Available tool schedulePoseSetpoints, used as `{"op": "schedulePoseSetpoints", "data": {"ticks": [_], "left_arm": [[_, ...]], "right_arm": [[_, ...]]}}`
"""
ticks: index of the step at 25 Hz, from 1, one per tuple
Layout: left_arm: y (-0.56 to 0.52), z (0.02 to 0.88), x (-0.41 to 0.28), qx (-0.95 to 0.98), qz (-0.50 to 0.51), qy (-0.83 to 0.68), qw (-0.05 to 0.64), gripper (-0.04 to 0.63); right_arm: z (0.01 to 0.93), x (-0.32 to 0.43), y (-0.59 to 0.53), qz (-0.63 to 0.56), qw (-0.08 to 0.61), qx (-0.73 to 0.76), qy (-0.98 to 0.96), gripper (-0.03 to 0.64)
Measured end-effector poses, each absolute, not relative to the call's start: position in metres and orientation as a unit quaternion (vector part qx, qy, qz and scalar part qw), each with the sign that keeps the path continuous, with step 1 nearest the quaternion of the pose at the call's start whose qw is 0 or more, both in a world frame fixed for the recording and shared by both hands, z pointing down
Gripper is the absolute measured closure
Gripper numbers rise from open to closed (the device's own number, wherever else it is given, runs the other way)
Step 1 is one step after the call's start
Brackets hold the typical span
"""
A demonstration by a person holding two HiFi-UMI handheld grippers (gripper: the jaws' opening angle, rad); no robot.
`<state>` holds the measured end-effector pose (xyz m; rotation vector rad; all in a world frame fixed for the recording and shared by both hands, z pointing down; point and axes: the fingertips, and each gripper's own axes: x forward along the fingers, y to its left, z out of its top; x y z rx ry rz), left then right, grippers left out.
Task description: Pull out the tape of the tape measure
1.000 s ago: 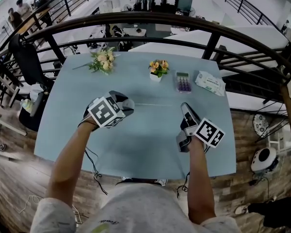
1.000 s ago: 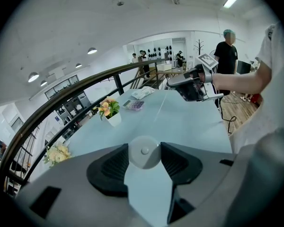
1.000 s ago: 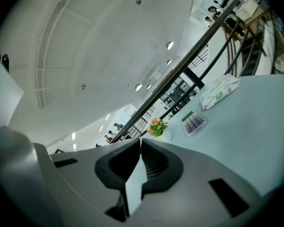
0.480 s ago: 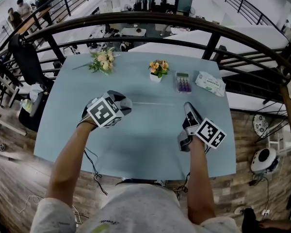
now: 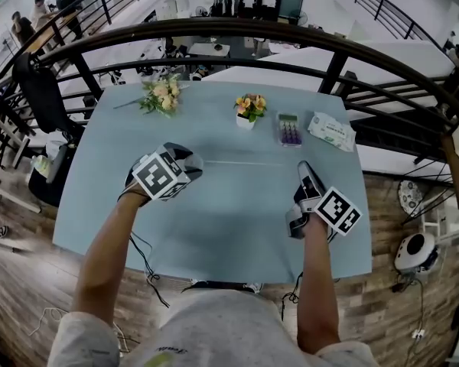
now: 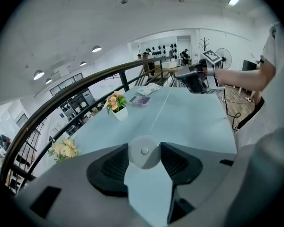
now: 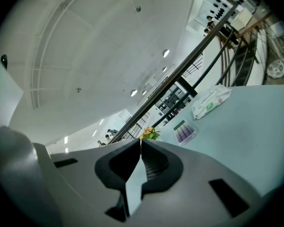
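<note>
The left gripper (image 5: 182, 160) clamps the round white tape measure case (image 6: 144, 152) between its pads, anchoring it low over the blue table (image 5: 237, 220). The right gripper (image 7: 140, 148), pinched tight, appears to hold the tape (image 5: 241, 163) by its tip (too thin to confirm), so the strip runs taut between them. Print on the wipes pack (image 5: 330, 131) beyond is illegible.

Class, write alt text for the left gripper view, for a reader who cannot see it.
The left gripper clamps a round white tape measure between its pads. A thin tape runs from it across a pale blue table to the right gripper. A small flower pot stands further left.
</note>
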<state>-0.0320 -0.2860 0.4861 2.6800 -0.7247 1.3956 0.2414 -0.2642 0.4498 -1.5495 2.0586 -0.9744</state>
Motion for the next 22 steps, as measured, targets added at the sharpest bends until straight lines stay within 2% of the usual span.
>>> {"op": "schedulePoseSetpoints", "data": {"ticks": [22], "left_arm": [[-0.280,0.516,-0.025,0.863,0.452,-0.221,0.038,0.382]], "right_arm": [[0.487,0.244,-0.251,-0.364,0.155,-0.575,0.716,0.603]]}}
